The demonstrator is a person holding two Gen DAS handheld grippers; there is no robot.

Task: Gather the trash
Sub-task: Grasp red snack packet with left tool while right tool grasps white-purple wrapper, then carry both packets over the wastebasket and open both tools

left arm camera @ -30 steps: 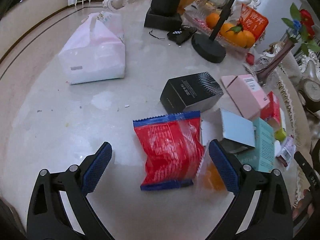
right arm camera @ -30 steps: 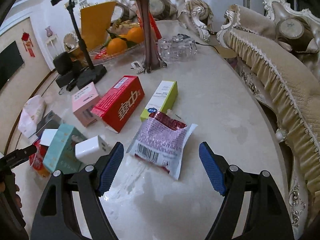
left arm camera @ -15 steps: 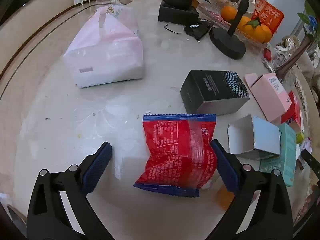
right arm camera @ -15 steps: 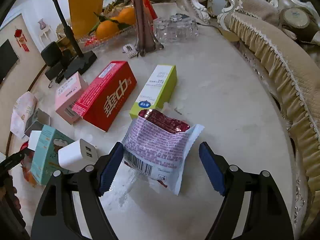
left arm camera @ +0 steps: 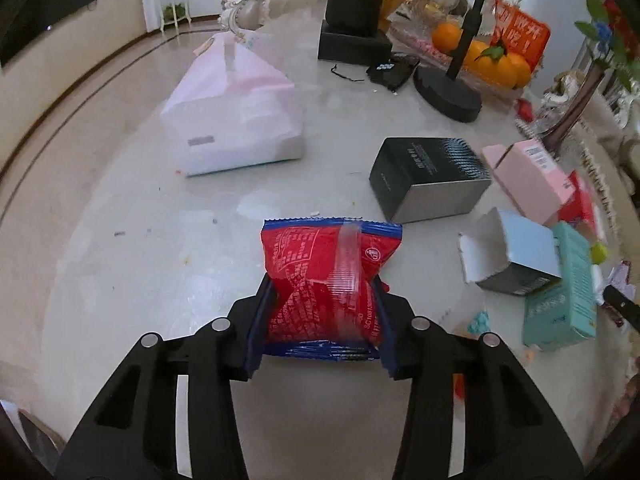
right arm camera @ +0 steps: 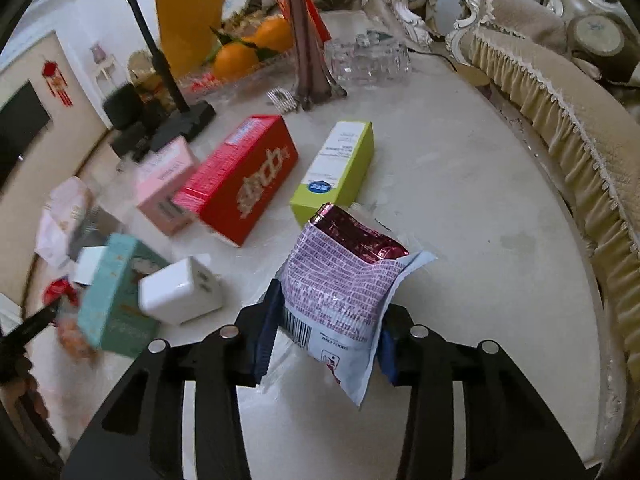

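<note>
My left gripper (left arm camera: 320, 320) is shut on a red snack wrapper with blue ends (left arm camera: 328, 276) and holds it above the marble table (left arm camera: 140, 280). My right gripper (right arm camera: 326, 332) is shut on a purple and white snack wrapper (right arm camera: 340, 280) and holds it just above the table (right arm camera: 480, 208). A white and pink plastic bag (left arm camera: 236, 108) stands at the back left in the left wrist view.
Boxes lie around: black (left arm camera: 428, 176), pink (left arm camera: 528, 180), open white (left arm camera: 512, 252), teal (left arm camera: 568, 296) on the left view; red (right arm camera: 240, 180), green (right arm camera: 336, 172), teal (right arm camera: 116, 292) and a white charger (right arm camera: 180, 292) on the right view. A sofa (right arm camera: 580, 128) borders the table.
Both grippers moved forward over their wrappers and closed on them. The red wrapper and the purple wrapper are now pinched between the pads and lifted.
</note>
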